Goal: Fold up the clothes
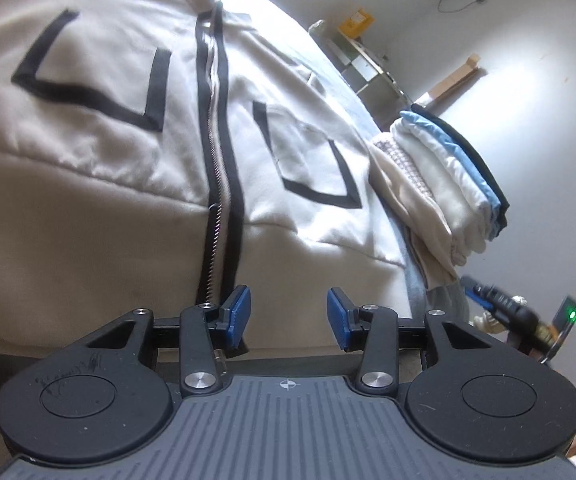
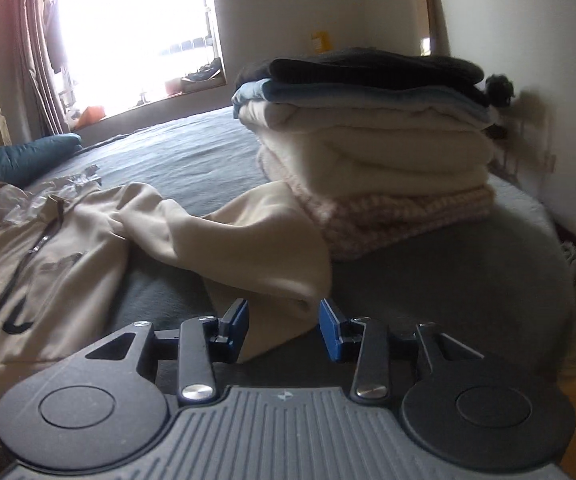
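A: Hoodie [image 1: 128,128], cream with black trim, spread front-up on the bed [image 2: 192,160]; in the left wrist view it fills everything from 9 to 1 o'clock, its zipper [image 1: 220,184] running down to the near hem.

B: And from the right wrist view?

A: Its body lies at 9 o'clock, and one sleeve [image 2: 256,248] trails across to the centre, the cuff end just ahead of the right gripper [image 2: 284,330].

B: Are those fingers on it?

A: No. The blue pads are spread with a clear gap, the cuff showing between them but not pinched. The left gripper [image 1: 289,317] is the same: fingers apart, hovering above the hem just right of the zipper, holding nothing.

B: What else is near?

A: A stack of folded clothes [image 2: 371,152] at 1 o'clock in the right view, black on top, then blue, cream, and a pinkish knit at the bottom. The sleeve touches its lower left edge. In the left view the same stack sits at 3 o'clock.

B: Beyond that?

A: A blue pillow [image 2: 28,156] at 10 o'clock and a bright window [image 2: 128,32] at 11.
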Tool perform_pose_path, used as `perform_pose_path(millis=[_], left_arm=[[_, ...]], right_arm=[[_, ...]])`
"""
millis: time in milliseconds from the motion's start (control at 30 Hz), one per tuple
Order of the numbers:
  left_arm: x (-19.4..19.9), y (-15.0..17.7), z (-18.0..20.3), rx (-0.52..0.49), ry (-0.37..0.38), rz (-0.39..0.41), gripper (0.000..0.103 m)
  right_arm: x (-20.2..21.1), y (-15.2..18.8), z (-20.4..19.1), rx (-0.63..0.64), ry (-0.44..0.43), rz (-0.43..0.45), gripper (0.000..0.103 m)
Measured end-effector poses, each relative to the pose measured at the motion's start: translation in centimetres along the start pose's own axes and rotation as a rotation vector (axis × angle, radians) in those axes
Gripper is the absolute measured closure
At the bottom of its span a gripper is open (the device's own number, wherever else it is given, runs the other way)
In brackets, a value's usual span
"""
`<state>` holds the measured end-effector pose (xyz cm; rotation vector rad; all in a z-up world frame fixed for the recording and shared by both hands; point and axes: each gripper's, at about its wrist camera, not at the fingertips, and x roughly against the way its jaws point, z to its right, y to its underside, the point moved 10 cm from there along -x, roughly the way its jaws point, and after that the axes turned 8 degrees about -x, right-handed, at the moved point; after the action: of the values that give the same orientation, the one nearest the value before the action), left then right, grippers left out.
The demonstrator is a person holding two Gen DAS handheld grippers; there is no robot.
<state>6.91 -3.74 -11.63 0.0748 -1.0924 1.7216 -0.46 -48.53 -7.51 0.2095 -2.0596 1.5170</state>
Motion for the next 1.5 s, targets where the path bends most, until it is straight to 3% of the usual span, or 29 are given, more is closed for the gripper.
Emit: perform_pose_path(millis=[167, 400, 500, 567, 633, 667, 767, 933, 1267, 1367, 1500], left_arm=[[-1.0, -0.6, 2.3, -0.04, 0.001, -0.004, 0.061], [-4.4, -1.0, 5.4, -0.126, 0.017, -0.078, 0.061], [-5.8, -1.5, 6.7, -0.175, 0.015, -0.092, 0.061], [-6.6, -2.1, 7.5, -0.198, 0.02, -0.091, 0.061], [-7.4, -2.6, 8.2, -0.219, 0.027, -0.09, 0.061], [-7.9, -2.8, 8.5, -0.232, 0.029, -0.09, 0.061], [-9.5, -3.4, 9.1, -0.269, 0.022, -0.093, 0.061], [-11.9, -4.1, 9.2, -0.279, 0.024, -0.099, 0.061], [-12.8, -3.7, 7.3, -0.213, 0.048, -0.108, 0.061], [-12.7, -3.5, 7.1, -0.205, 0.064, -0.105, 0.061], [-12.5, -3.4, 6.9, -0.187, 0.087, -0.097, 0.061]], right_arm=[[-0.4, 2.1, -1.1, 0.207, 0.029, 0.036, 0.059], [-3.0, 1.5, 2.5, -0.072, -0.033, 0.022, 0.054], [-4.3, 1.0, 2.3, -0.122, -0.127, 0.027, 0.054], [-5.4, 0.9, 2.0, -0.166, -0.18, 0.006, 0.061], [-5.6, 0.4, 2.0, -0.167, -0.168, 0.019, 0.083], [-5.3, 0.0, 1.9, -0.153, -0.156, 0.046, 0.085], [-2.7, -2.7, 0.5, -0.039, -0.137, 0.178, 0.09], [1.3, -8.0, -4.8, 0.296, -0.067, 0.384, 0.09], [0.5, -21.1, -15.2, 0.797, 0.081, 0.543, 0.09], [-2.7, -25.7, -14.6, 0.84, 0.171, 0.469, 0.09], [-10.1, -28.8, -10.1, 0.704, 0.22, 0.143, 0.09]])
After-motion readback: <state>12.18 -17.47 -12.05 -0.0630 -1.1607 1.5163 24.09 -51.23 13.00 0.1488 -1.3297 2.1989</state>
